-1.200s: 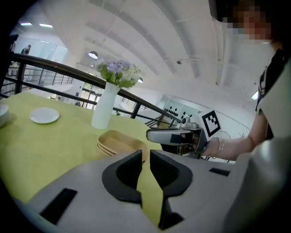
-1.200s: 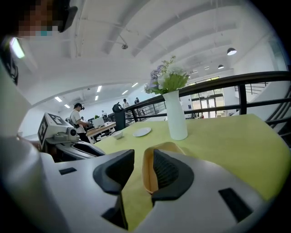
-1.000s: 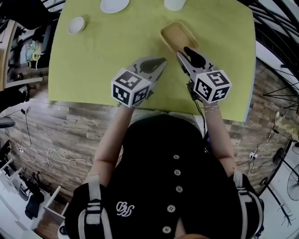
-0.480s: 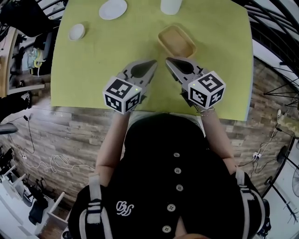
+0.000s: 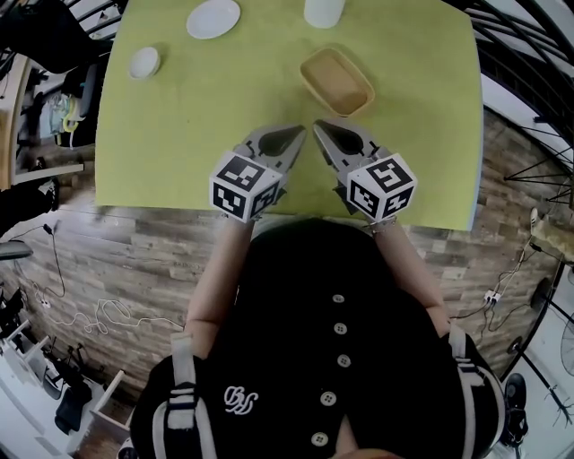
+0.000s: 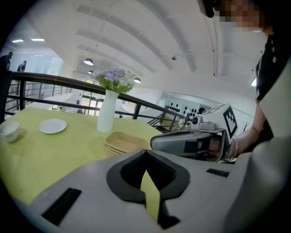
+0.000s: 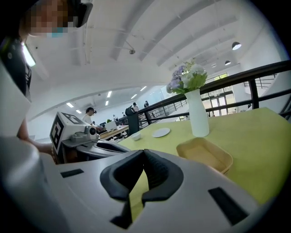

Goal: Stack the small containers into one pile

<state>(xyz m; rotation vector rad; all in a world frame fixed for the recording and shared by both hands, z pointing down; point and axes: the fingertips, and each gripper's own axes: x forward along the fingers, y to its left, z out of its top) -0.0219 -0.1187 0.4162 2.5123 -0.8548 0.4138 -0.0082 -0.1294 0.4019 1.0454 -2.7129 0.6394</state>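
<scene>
Hovering over the near edge of the table (image 5: 170,134), left gripper (image 5: 302,129) and right gripper (image 5: 317,126) are closed, empty; a careless reach could topple the pile (image 5: 336,81) by the vase (image 5: 323,11).

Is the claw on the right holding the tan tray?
No, the right gripper is shut on nothing, and the tan tray sits apart from it.

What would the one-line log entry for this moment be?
left gripper: jaws shut, empty | right gripper: jaws shut, empty | tan containers: one pile, ahead of right gripper
</scene>
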